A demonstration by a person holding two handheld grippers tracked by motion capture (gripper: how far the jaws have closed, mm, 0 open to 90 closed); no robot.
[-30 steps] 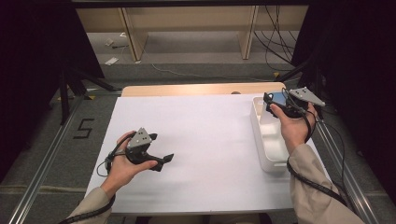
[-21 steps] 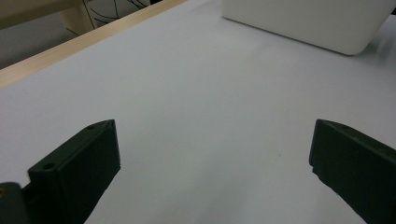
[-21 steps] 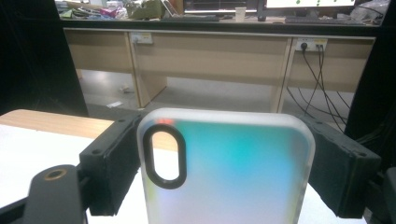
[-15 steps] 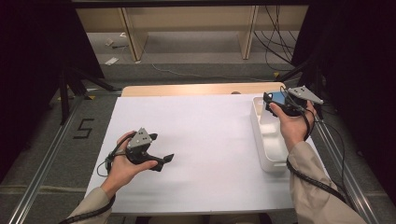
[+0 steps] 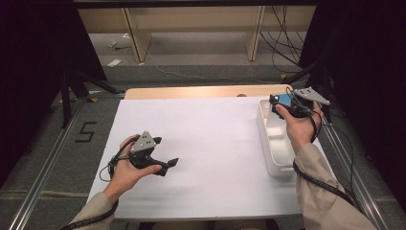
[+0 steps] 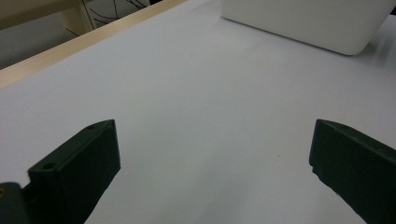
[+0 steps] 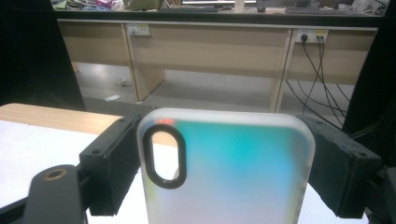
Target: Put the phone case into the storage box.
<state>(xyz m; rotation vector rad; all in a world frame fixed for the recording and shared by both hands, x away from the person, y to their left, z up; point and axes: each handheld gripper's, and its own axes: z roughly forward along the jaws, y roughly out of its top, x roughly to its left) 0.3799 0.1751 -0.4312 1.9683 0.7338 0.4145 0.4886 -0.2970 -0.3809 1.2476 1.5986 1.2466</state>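
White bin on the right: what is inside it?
The white bin shows a bare pale floor. The right gripper, holding a phone case, and the hand cover its far end.

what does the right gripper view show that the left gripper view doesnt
Right gripper view: a phone case, teal-tinted with an oval camera cutout, clamped between the right gripper jaws, with desks and wall sockets beyond.
Left gripper view: the left gripper jaws wide apart with nothing between them, and a corner of the white bin.
Both: the white table sheet and its wooden edge.

Beige sleeves (image 5: 320, 191); black fingers (image 6: 77, 168), grey three-cornered plates (image 5: 142, 142).
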